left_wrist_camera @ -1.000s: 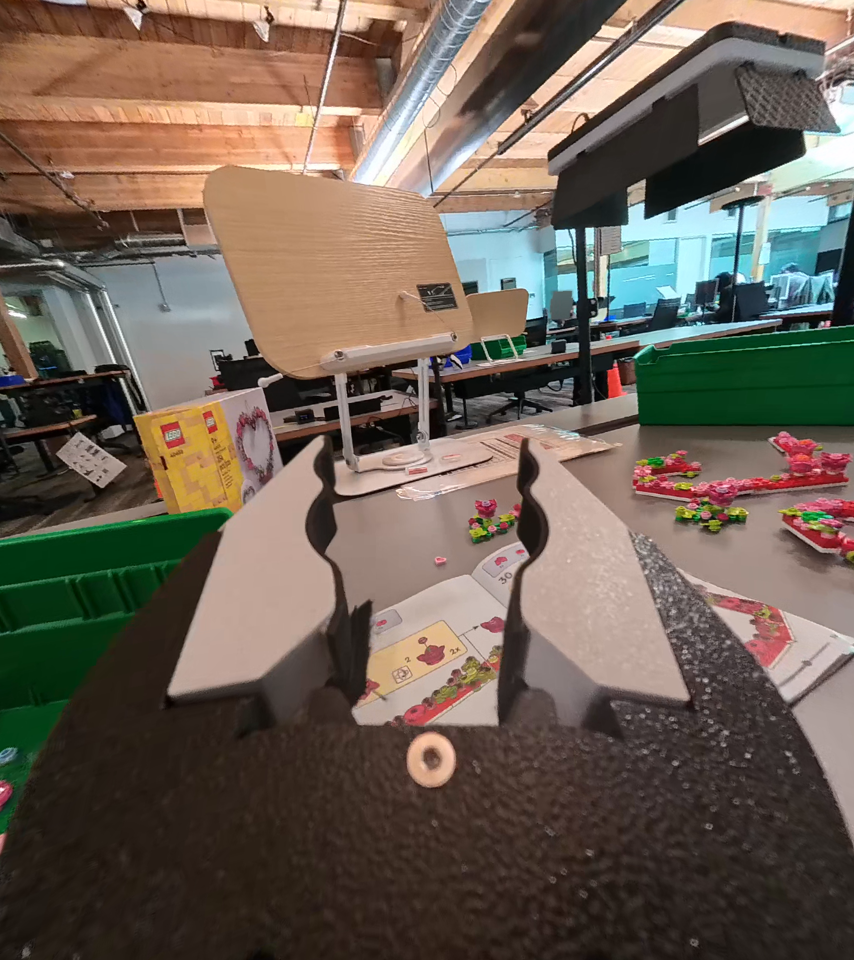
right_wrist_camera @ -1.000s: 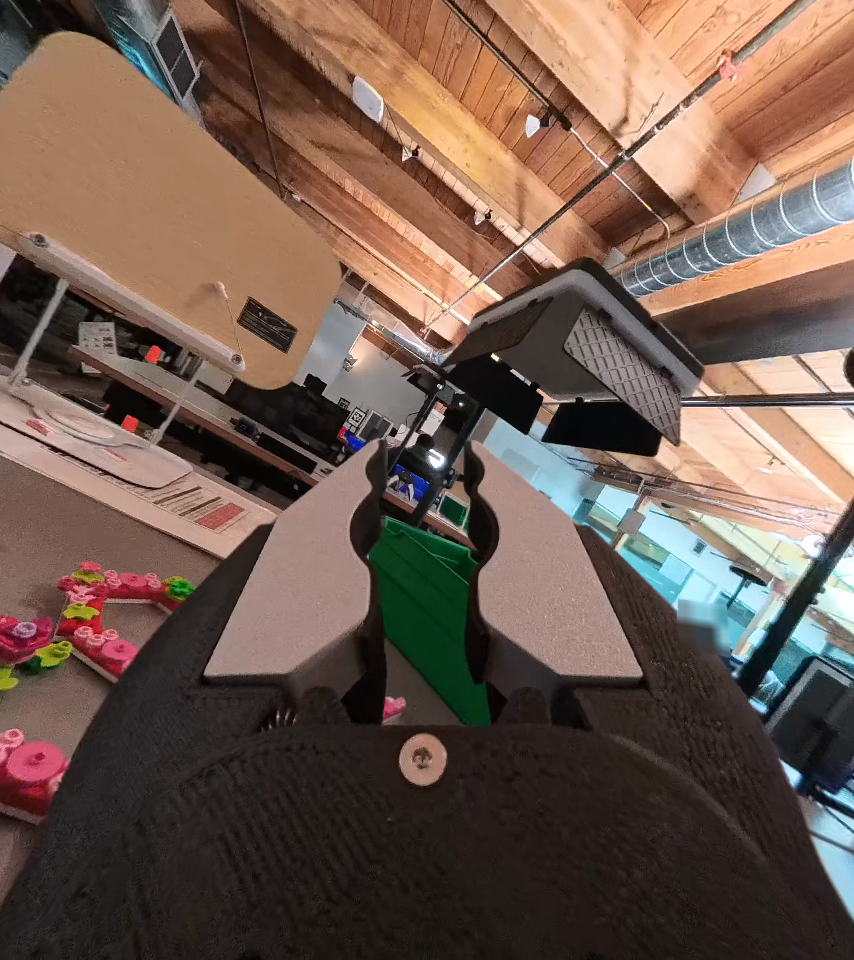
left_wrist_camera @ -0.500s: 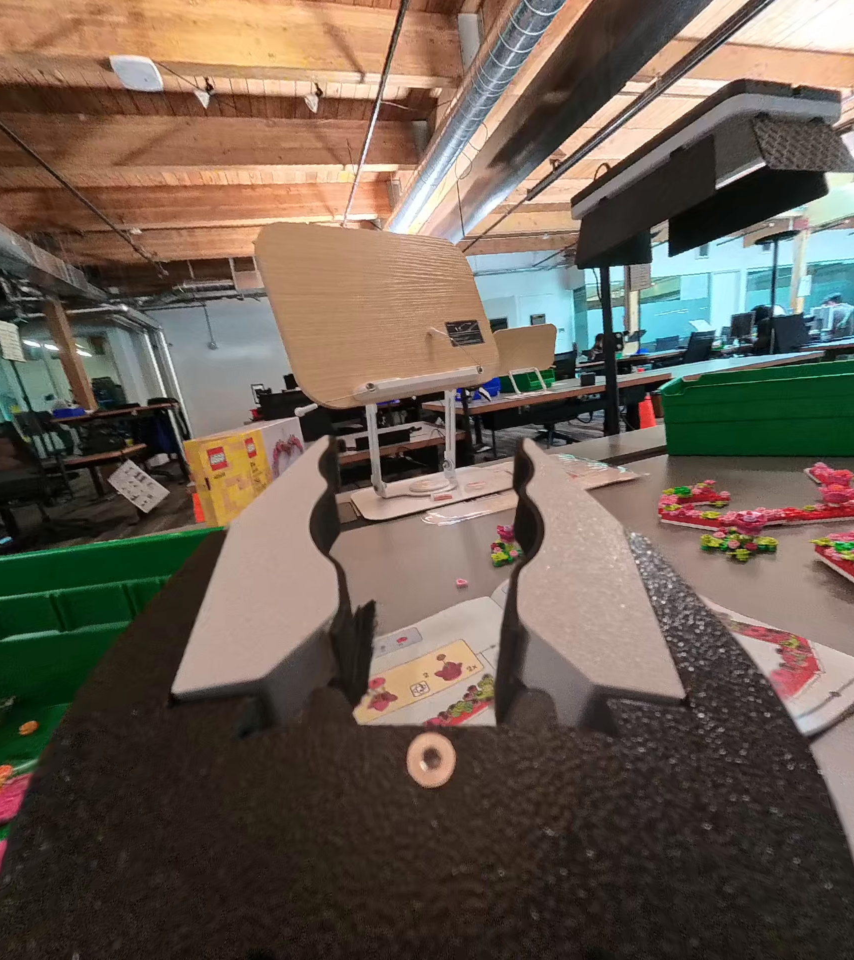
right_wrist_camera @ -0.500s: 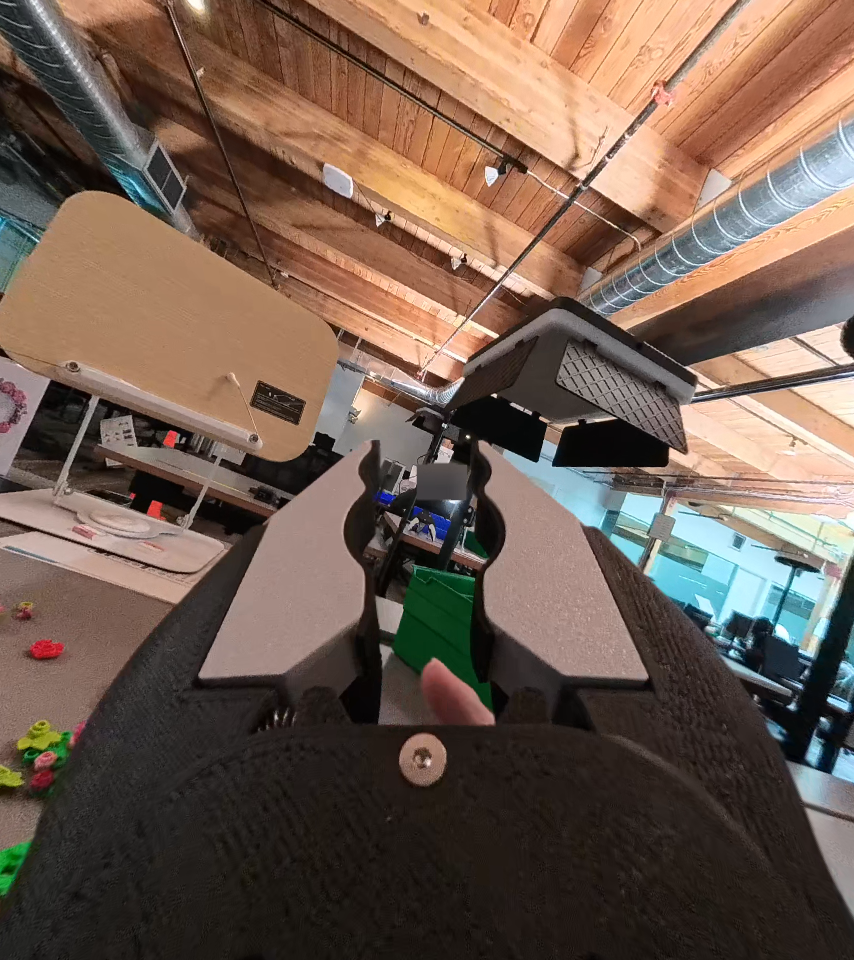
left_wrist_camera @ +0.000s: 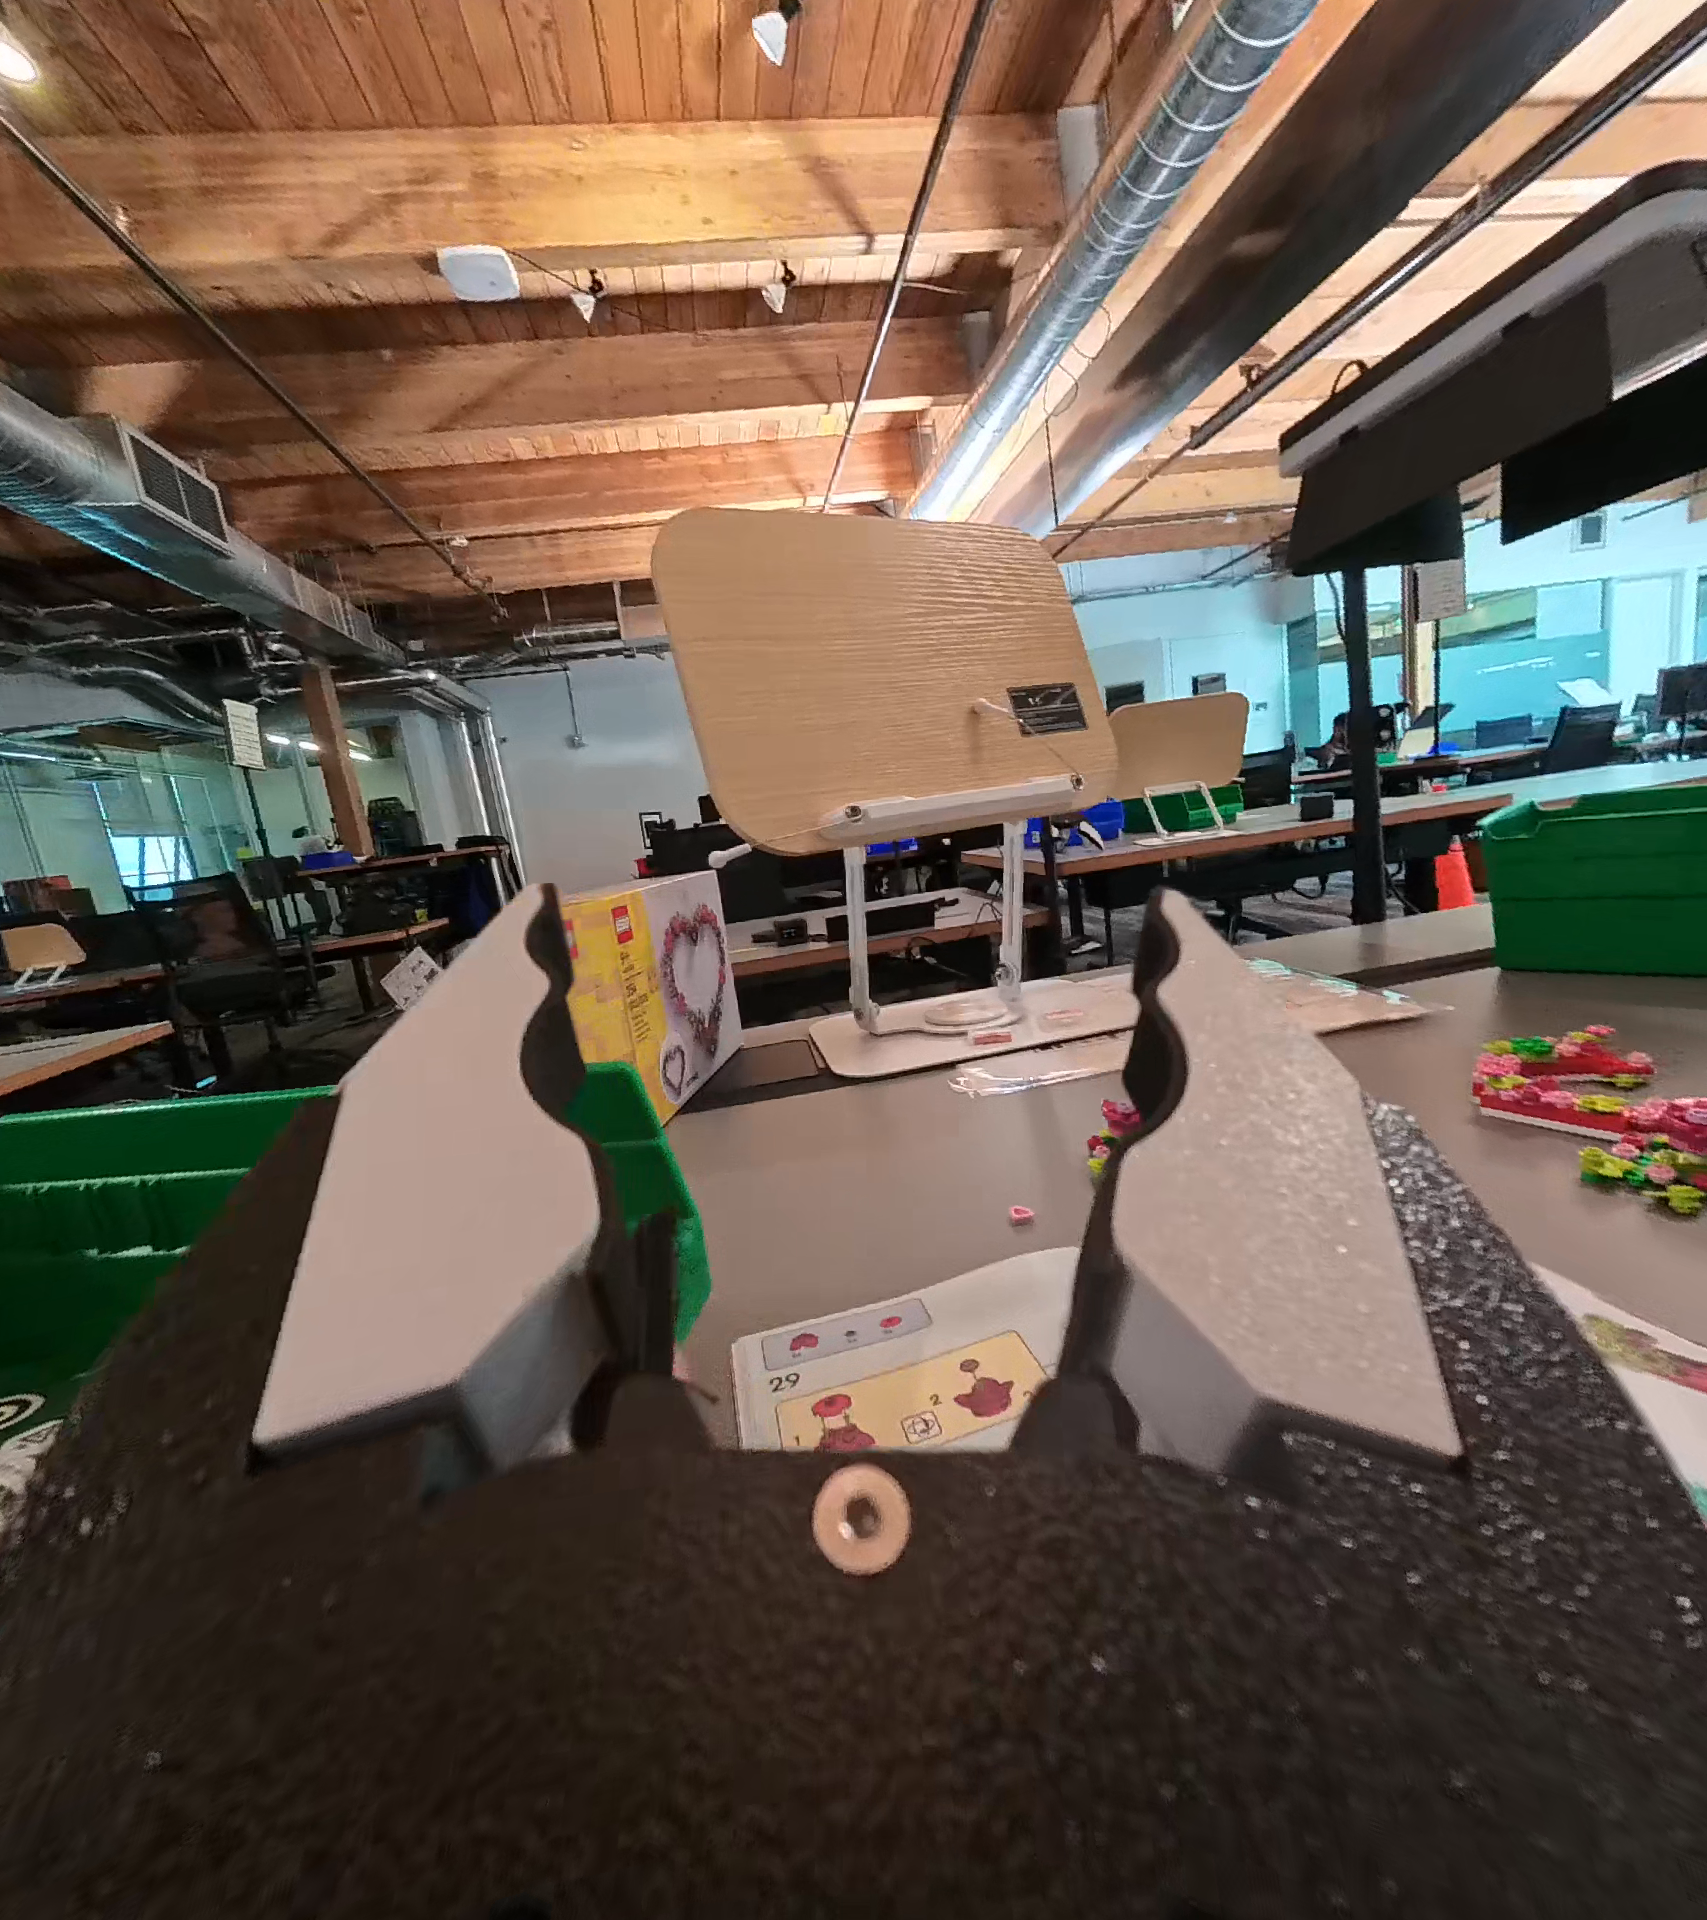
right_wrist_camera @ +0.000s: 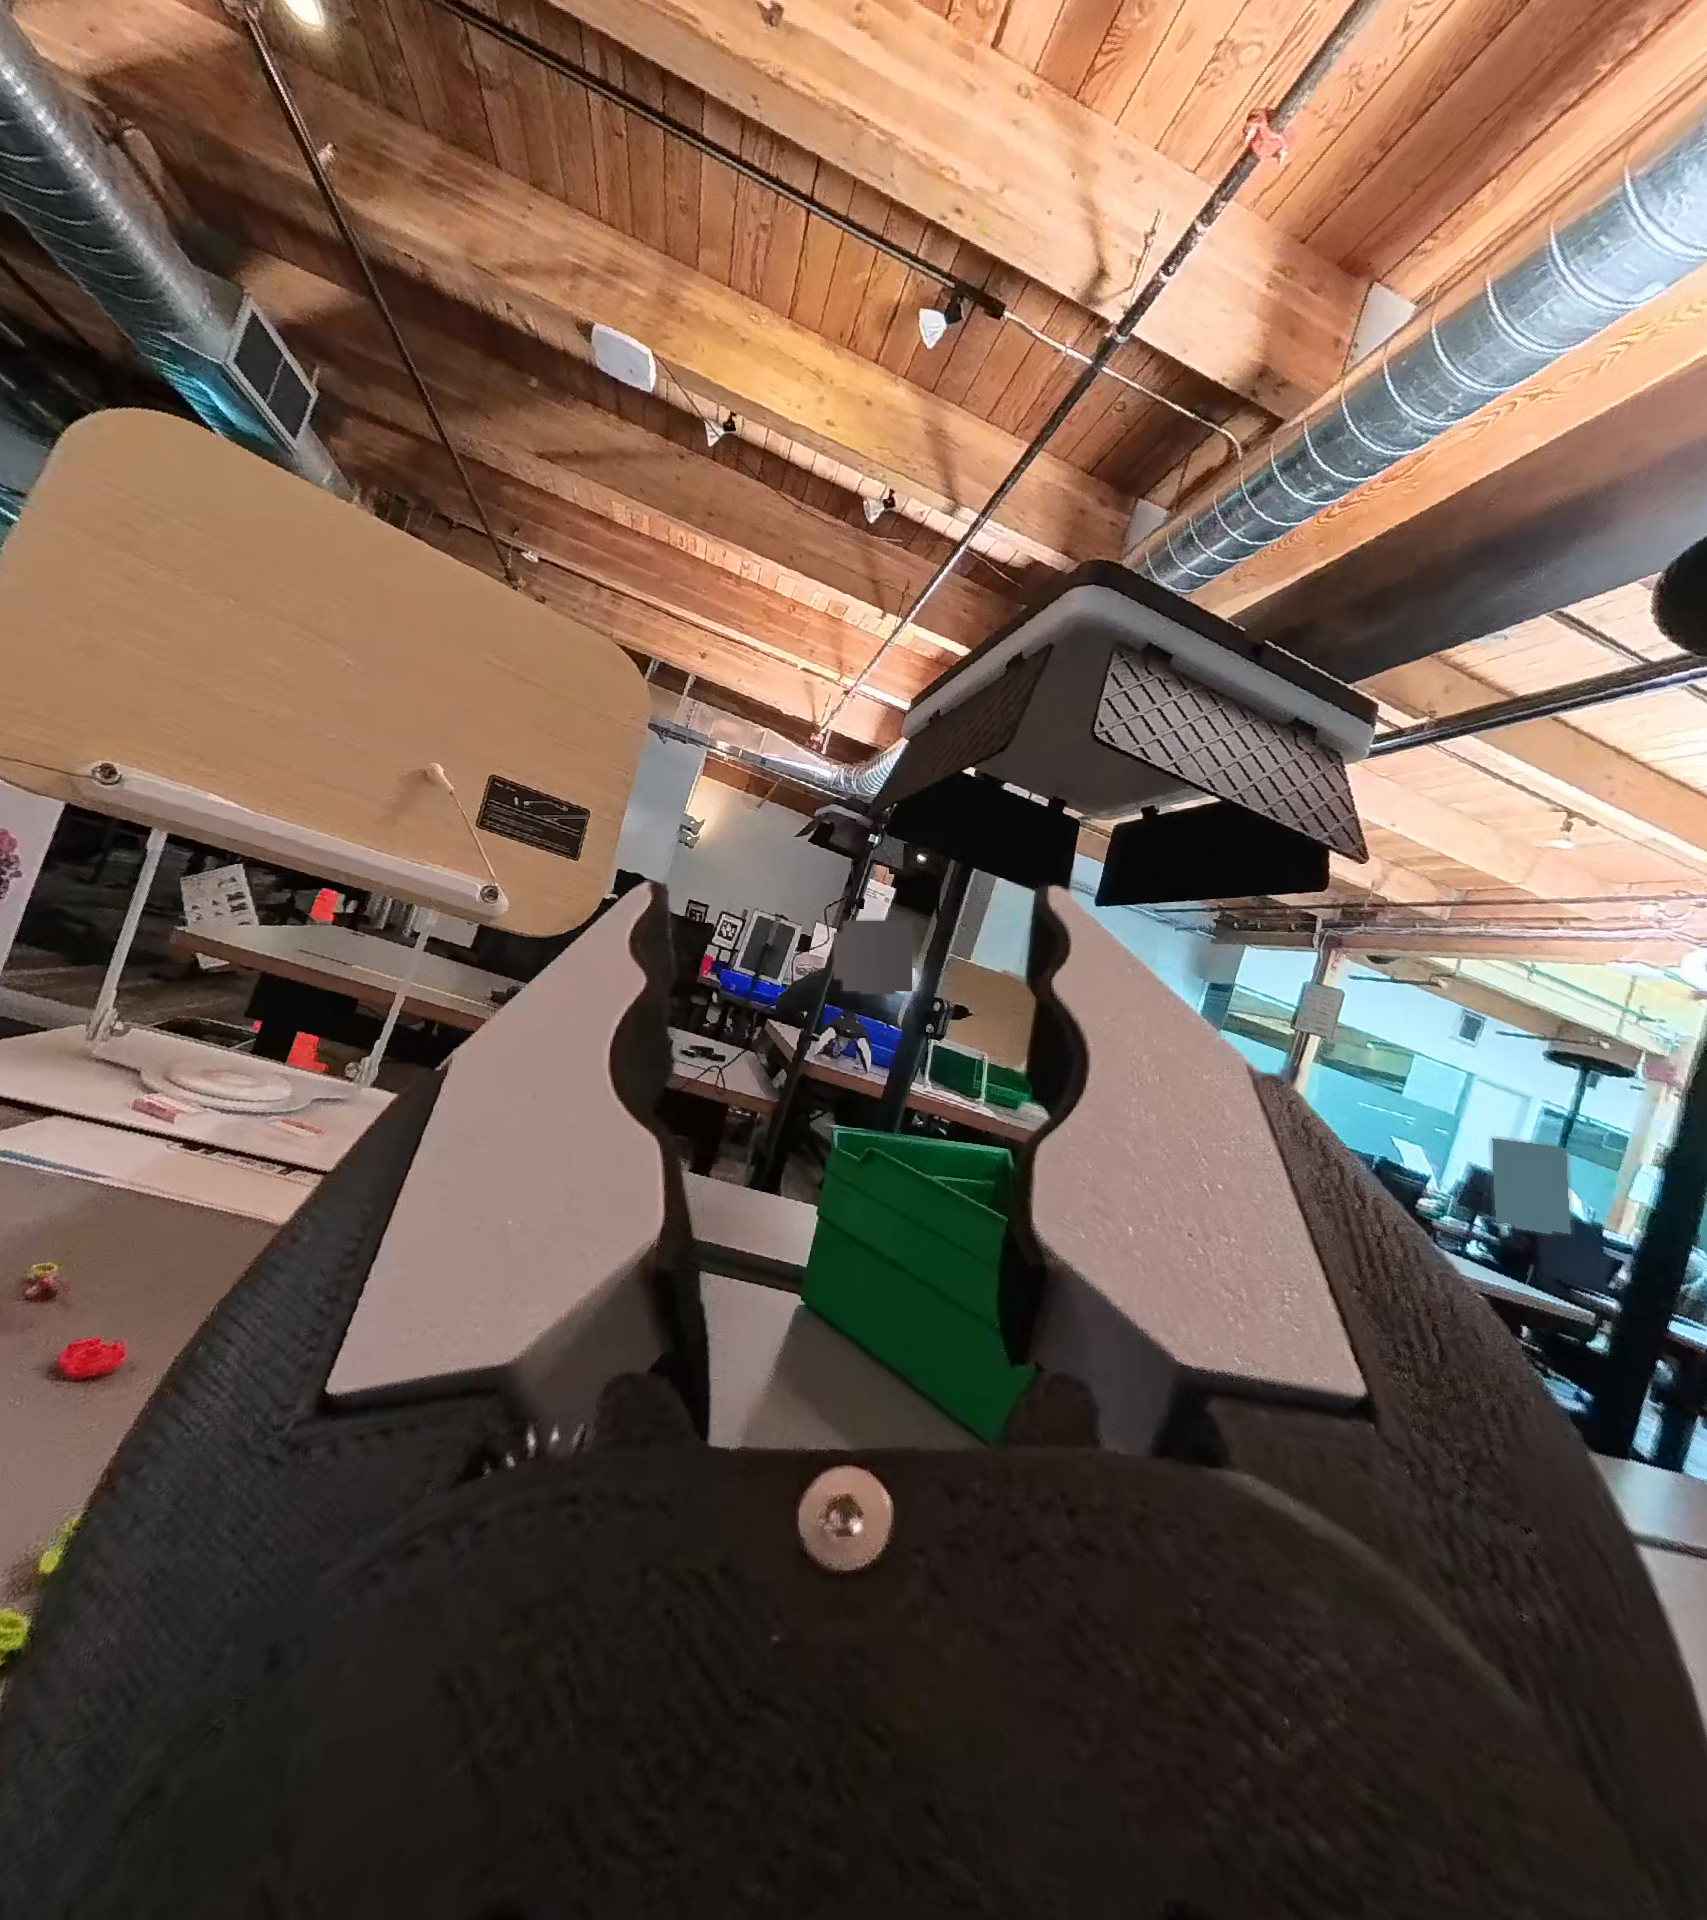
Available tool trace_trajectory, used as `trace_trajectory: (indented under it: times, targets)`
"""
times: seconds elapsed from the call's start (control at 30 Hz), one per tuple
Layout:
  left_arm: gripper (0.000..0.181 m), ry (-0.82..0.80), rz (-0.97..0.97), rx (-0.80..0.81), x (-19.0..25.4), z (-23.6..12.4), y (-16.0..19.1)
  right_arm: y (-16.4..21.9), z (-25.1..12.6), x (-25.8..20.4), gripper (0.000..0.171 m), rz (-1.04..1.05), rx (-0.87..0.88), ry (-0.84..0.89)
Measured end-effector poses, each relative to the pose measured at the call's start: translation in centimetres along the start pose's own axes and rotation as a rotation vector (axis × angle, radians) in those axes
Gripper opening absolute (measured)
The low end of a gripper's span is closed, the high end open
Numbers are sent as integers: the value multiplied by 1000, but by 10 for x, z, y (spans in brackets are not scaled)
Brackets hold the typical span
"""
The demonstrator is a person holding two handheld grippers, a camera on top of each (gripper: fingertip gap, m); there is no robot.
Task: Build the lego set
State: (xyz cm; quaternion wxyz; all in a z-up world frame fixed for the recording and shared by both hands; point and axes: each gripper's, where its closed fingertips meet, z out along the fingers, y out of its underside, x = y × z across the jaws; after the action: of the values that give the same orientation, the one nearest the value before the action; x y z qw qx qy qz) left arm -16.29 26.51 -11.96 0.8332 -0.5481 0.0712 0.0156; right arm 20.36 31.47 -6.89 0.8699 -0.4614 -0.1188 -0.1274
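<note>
Partly built, judging by the table (left_wrist_camera: 880, 1174): red strips studded with pink and lime flowers (left_wrist_camera: 1597, 1091) lying finished to the right of the open instruction booklet (left_wrist_camera: 890, 1382), a smaller flower cluster (left_wrist_camera: 1117, 1127) and one loose pink piece (left_wrist_camera: 1019, 1212) just beyond the booklet, more loose blossoms (right_wrist_camera: 90, 1358) scattered farther right. Not yet joined into the heart shown on the yellow set box (left_wrist_camera: 662, 987), standing beyond the booklet beside the green parts bin (left_wrist_camera: 49, 1205). Still plenty left, it seems: more pieces to fetch, sections to link. Left gripper (left_wrist_camera: 849, 1039) held above the booklet, jaws spread wide, empty. Right gripper (right_wrist_camera: 844, 997) raised and tilted upward, well right of the booklet, jaws likewise apart, gripping nothing.
</note>
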Motion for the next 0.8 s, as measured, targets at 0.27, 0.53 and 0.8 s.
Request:
trace_trajectory:
  times: [0.27,0.53,0.8]
  targets:
    - [119,-2,-47,34,-4,3,-2,14,2,17,91,97,-64,69]
    - [117,36,3,20,5,4,1,22,5,8,90,94,-100,42]
    - [116,46,-6,7,7,5,3,21,5,7,89,86,-100,34]
